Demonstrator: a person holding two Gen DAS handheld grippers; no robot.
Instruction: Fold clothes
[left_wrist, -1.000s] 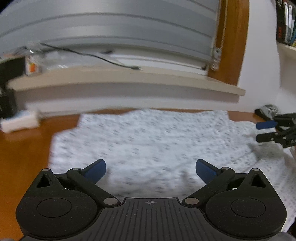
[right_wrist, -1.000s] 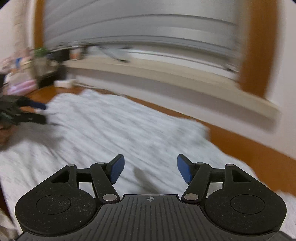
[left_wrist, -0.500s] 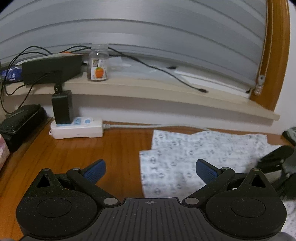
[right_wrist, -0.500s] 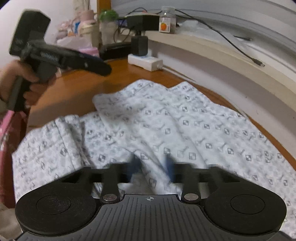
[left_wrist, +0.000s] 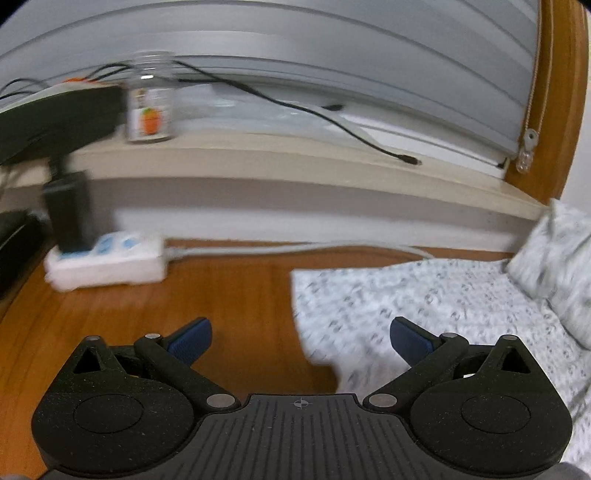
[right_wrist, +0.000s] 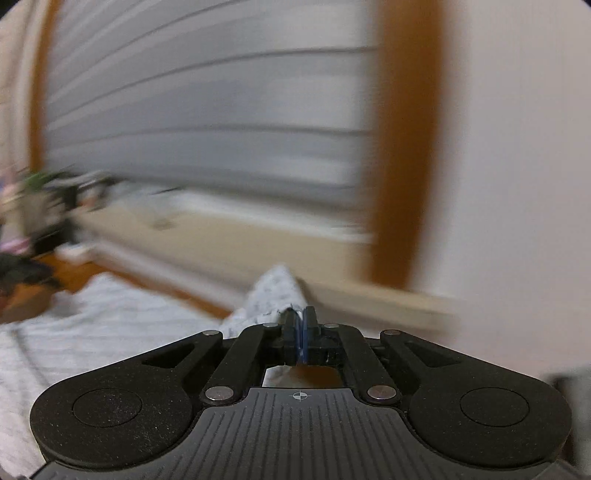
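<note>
Where the left claw (left_wrist: 301, 338) hangs over the wooden table (left_wrist: 229, 295), its two blue-padded fingers (left_wrist: 190, 338) are spread wide and nothing is held between them. Just beyond the right-hand finger, the garment (left_wrist: 424, 295) is seen lying on the table: a white cloth printed all over with small grey marks, blurred by motion so that the pattern cannot be read. Its left edge runs roughly straight away from the claw, with bare wood beside it. At the far right of that view, part of the cloth is lifted off the table into a bunched, hanging fold. Farther back, a white power strip (left_wrist: 107, 260) with a black plug in it is found near the wall, and on the ledge (left_wrist: 295, 162) above it a small clear bottle (left_wrist: 147, 112) with an orange label and a black cable (left_wrist: 295, 107) are seen, with grey blinds (left_wrist: 332, 48) behind.

In the right wrist view, the right claw (right_wrist: 300, 325) is closed tight on a raised peak of the same cloth (right_wrist: 271, 291), which rises just past the fingertips and falls away to the left onto the flat part of the garment. Everything beyond is heavily smeared; only the blinds, a wooden frame (right_wrist: 406, 147) and a pale wall can be made out.
</note>
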